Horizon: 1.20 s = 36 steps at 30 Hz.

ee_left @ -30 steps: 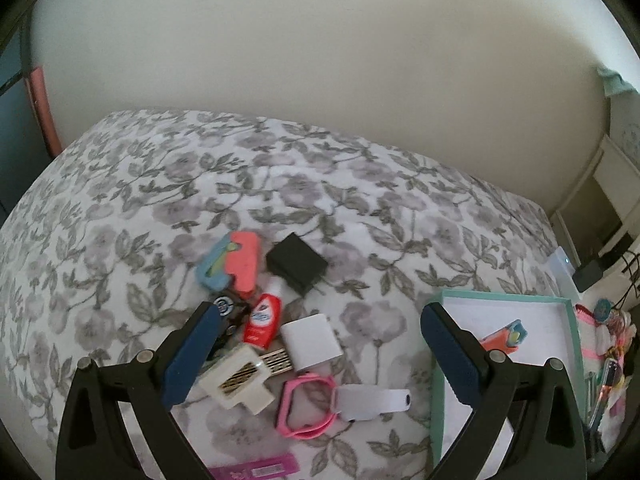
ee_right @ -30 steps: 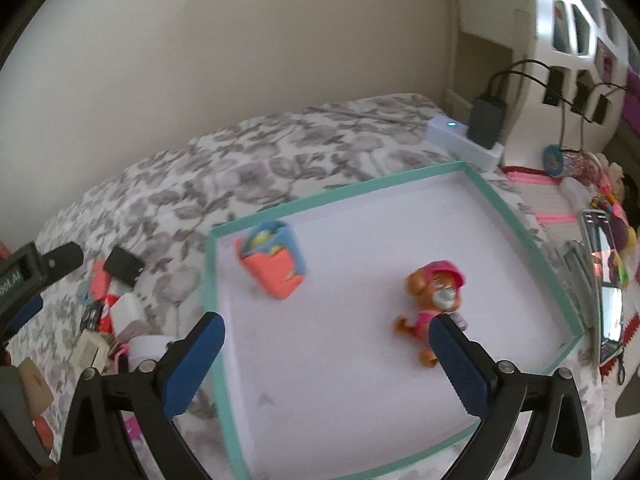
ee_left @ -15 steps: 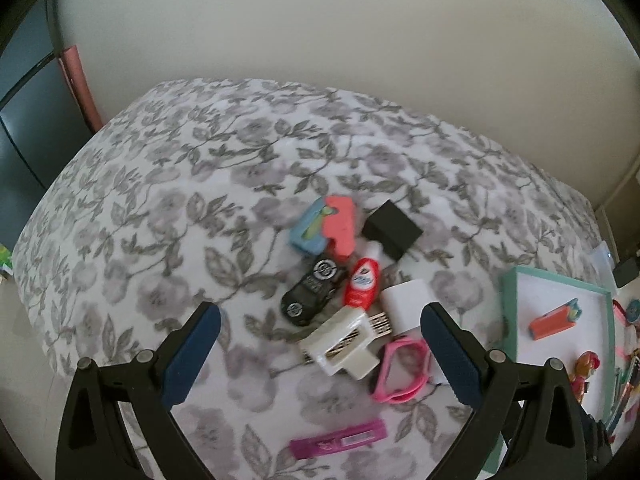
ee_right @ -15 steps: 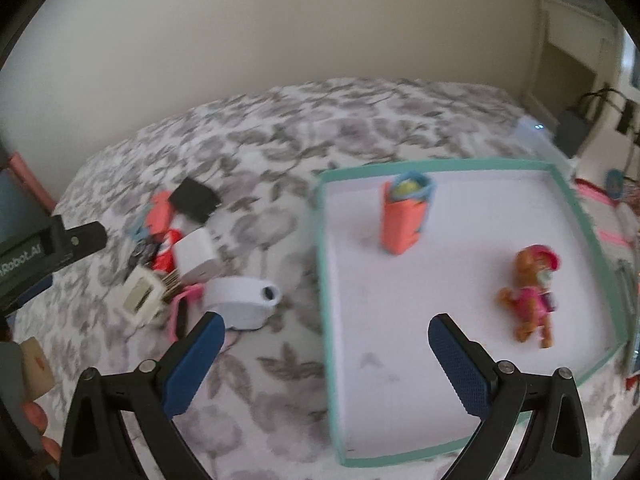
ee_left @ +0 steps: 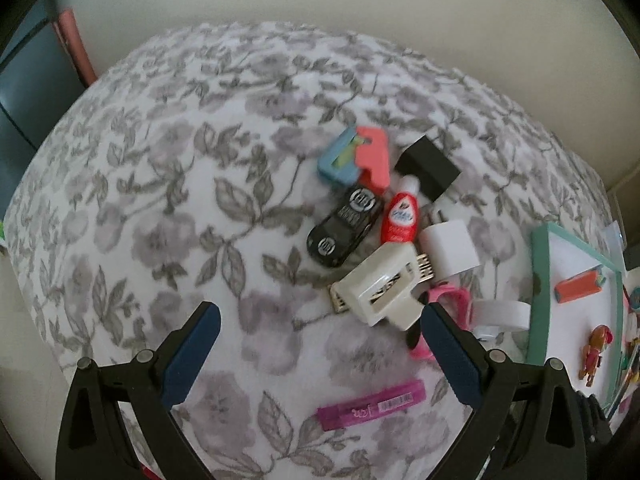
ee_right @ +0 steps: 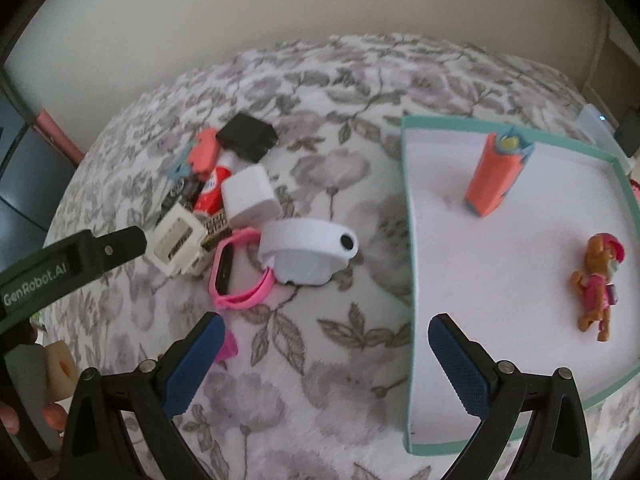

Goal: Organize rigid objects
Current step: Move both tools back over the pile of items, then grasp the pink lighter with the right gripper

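- Both hand-held grippers hang empty over a flower-print bed: the left hand-held gripper (ee_left: 316, 338) with its blue pads spread wide, the right hand-held gripper (ee_right: 324, 350) spread just as wide.
- A heap of small rigid things lies ahead of the left one, slightly to its right: a black toy car (ee_left: 344, 226), a red bottle (ee_left: 400, 216), a white charger (ee_left: 452, 246), a cream plastic block (ee_left: 380, 290), a pink watch band (ee_right: 238, 272).
- A purple tube (ee_left: 372, 404) lies apart from the heap, between the left pads and closest to them, its long axis running roughly side to side across the gap.
- The teal-rimmed tray (ee_right: 406, 216), off to the right of the heap, already holds an orange case (ee_right: 494, 174) and a toy dog figure (ee_right: 598, 284).
- Judged from this, the left hand is nearer the heap; the right straddles the tray's near edge, with a white curved piece (ee_right: 308, 248) ahead to its left.
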### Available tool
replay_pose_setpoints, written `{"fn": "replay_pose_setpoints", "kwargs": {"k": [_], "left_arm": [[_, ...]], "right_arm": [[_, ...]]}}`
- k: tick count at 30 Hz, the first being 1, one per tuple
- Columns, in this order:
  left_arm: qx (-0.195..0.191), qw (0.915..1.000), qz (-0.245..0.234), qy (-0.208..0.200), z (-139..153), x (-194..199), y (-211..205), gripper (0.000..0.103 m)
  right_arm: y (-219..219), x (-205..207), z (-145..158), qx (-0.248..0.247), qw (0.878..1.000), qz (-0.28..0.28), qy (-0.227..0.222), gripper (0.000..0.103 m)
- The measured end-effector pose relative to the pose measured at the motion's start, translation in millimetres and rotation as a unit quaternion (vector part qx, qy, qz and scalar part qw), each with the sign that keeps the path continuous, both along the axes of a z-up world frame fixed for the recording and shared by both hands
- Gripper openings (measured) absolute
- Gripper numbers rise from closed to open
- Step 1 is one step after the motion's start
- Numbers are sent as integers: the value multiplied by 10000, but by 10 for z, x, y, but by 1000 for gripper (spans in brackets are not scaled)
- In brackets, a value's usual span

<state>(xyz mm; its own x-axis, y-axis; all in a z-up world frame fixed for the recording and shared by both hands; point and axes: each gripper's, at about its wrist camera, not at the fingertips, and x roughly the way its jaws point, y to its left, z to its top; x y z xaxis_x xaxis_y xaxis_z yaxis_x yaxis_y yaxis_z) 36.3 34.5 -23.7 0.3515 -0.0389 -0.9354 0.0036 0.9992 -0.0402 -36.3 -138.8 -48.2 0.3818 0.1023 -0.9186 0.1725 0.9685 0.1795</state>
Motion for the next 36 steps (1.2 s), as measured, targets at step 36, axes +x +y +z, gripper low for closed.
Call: {"fn": "replay_pose_setpoints", "kwargs": {"k": [36], "left_arm": [[251, 9971, 488, 522, -397, -33, 512, 100]], "right_arm": [[792, 91, -119, -233, 9936, 1085, 201, 103]]}}
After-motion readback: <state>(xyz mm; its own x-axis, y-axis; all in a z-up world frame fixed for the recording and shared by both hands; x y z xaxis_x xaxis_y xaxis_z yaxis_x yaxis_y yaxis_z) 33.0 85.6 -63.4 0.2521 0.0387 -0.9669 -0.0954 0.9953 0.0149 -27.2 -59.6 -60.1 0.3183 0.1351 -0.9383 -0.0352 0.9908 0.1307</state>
